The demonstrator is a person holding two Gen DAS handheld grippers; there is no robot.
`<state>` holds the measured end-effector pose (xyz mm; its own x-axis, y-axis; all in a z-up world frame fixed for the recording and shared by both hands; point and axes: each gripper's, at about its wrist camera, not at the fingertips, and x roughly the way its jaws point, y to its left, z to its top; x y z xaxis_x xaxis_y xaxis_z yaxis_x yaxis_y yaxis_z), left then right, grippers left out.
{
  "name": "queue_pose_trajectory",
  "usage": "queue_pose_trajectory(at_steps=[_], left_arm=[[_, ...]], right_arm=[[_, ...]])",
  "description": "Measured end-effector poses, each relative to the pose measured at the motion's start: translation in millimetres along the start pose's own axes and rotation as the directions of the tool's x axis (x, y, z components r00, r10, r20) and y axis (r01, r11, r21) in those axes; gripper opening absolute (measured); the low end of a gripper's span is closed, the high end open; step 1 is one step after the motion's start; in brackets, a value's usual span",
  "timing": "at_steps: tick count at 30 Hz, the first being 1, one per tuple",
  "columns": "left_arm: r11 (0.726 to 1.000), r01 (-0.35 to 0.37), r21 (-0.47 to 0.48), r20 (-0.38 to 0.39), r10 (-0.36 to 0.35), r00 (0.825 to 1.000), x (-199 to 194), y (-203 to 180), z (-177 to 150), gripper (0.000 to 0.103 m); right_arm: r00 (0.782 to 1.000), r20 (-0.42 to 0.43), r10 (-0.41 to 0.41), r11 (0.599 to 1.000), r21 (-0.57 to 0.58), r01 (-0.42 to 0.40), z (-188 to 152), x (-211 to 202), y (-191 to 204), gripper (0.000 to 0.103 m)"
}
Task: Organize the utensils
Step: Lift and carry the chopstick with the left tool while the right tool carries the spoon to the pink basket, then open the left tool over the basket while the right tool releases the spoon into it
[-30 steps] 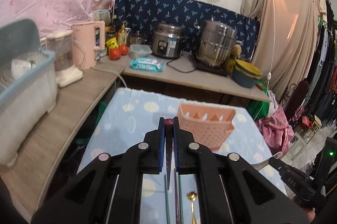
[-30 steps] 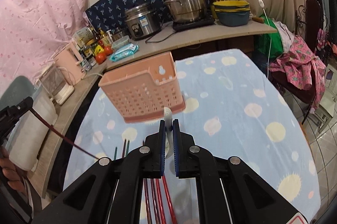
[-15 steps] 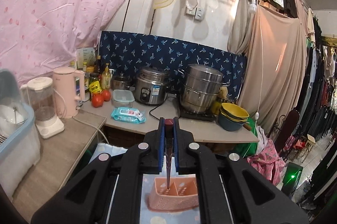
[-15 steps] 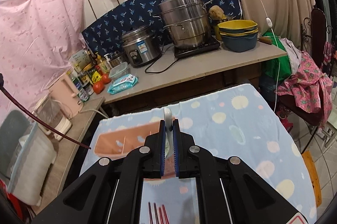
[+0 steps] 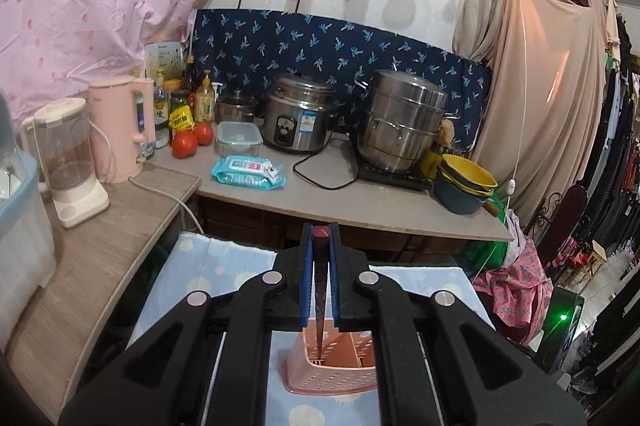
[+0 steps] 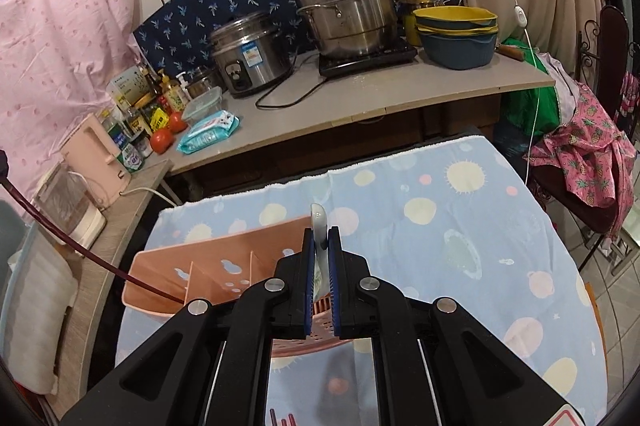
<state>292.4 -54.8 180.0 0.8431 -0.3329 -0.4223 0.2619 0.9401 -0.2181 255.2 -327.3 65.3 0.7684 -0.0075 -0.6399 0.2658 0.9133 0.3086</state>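
Dipping slim dark chopstick [image 5: 320, 310], perforated pink basket [image 5: 340, 378]

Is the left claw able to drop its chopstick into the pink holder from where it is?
Probably yes. The left claw grips the dark red chopstick, whose tip already dips into an open end compartment of the pink holder. Nothing blocks it; the right claw's spoon is elsewhere.

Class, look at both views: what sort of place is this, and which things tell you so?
Most likely a cramped home kitchen: a rice cooker and steamer pot stand on the counter, with clothes hanging alongside.
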Motion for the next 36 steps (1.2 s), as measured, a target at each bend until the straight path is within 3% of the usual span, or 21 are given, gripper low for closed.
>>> queue_pose_trajectory(at_steps=[7,11,14,27,36], left_arm=[[1.0,-0.011,-0.018,-0.028,0.011,1.0,9.2,8.4,-7.0,0.007],[0.999,-0.026,-0.035,-0.036,0.025,0.999,9.1,13.8,-9.6,0.026],[0.998,-0.032,-0.051,-0.037,0.03,0.999,5.6,18.9,-12.1,0.032],[0.998,-0.036,-0.048,-0.032,0.034,0.999,-36.2,20.6,-28.2,0.032],[0.999,-0.03,-0.023,-0.101,0.028,0.995,-69.0,19.7,-78.3,0.032]], right_arm=[[1.0,-0.009,-0.006,1.0,-0.007,0.006,-6.2,8.6,1.5,0.009],[1.0,0.0,-0.013,1.0,-0.008,0.013,-7.7,4.6,4.5,0.014],[1.0,0.006,-0.008,1.0,-0.004,0.008,-9.1,-1.3,4.4,0.016],[0.999,0.035,0.004,1.0,-0.012,-0.003,-33.3,-53.9,3.6,0.022],[1.0,-0.003,-0.002,1.0,-0.029,0.002,-87.6,-93.4,-5.5,0.022]])
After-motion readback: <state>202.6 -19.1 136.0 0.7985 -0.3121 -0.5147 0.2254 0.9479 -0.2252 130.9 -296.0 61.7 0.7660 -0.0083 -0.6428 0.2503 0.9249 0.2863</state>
